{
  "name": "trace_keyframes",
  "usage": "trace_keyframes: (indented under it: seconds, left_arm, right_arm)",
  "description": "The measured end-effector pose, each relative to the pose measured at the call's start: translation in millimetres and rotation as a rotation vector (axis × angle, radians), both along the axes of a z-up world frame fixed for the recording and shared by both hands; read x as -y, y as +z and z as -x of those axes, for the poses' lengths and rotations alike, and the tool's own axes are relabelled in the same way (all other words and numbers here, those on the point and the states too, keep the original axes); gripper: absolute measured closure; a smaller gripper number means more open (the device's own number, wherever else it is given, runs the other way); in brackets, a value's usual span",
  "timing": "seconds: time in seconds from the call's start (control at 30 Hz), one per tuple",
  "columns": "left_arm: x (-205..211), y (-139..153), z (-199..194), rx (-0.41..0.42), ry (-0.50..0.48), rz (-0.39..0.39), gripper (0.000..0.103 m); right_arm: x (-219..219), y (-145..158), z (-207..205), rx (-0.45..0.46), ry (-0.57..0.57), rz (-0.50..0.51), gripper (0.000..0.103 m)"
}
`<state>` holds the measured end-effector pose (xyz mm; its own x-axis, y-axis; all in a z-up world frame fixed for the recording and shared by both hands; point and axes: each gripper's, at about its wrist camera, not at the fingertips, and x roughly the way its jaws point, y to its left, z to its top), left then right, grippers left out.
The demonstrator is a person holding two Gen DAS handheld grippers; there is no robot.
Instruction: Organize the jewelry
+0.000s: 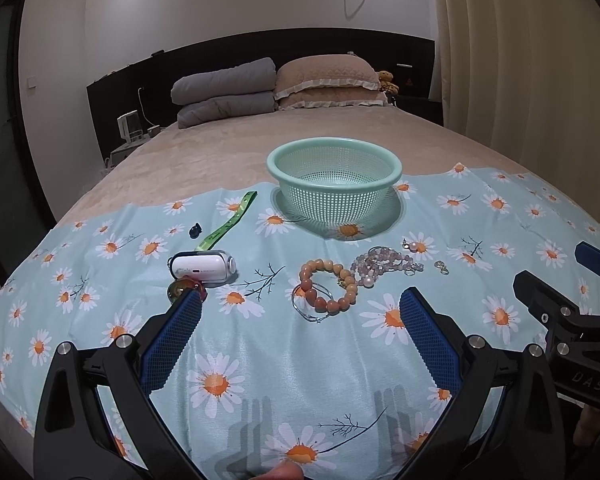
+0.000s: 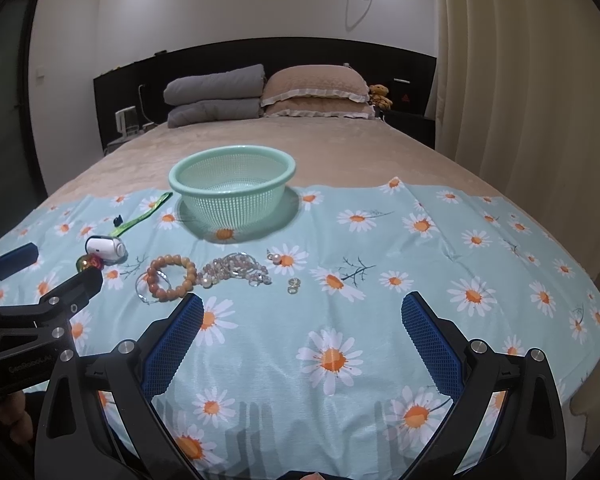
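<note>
A mint green mesh basket stands empty on the daisy-print cloth. In front of it lie an orange bead bracelet, a thin silver bangle, a pink bead bracelet tangled with silver chain, a pearl earring and small rings. My left gripper hangs open just short of the orange bracelet. My right gripper is open too, just right of the jewelry, holding nothing.
A white capsule-shaped device, a green strap, a small black clip and a red-green trinket lie at left. Pillows sit at the bed's far end. Curtains hang right.
</note>
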<state>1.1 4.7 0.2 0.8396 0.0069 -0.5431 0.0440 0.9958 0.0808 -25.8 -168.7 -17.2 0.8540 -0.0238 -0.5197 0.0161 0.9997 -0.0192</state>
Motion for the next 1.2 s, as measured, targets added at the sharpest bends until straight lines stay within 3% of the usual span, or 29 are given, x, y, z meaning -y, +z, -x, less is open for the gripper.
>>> trace_keyframes:
  seconds: [1.2]
  left_arm:
    - [2.5,1.5,3.0,0.013,-0.008,-0.010,0.006]
  right_arm:
    - [-0.8,-2.2,-1.3,-0.009,0.000,-0.002,0.008]
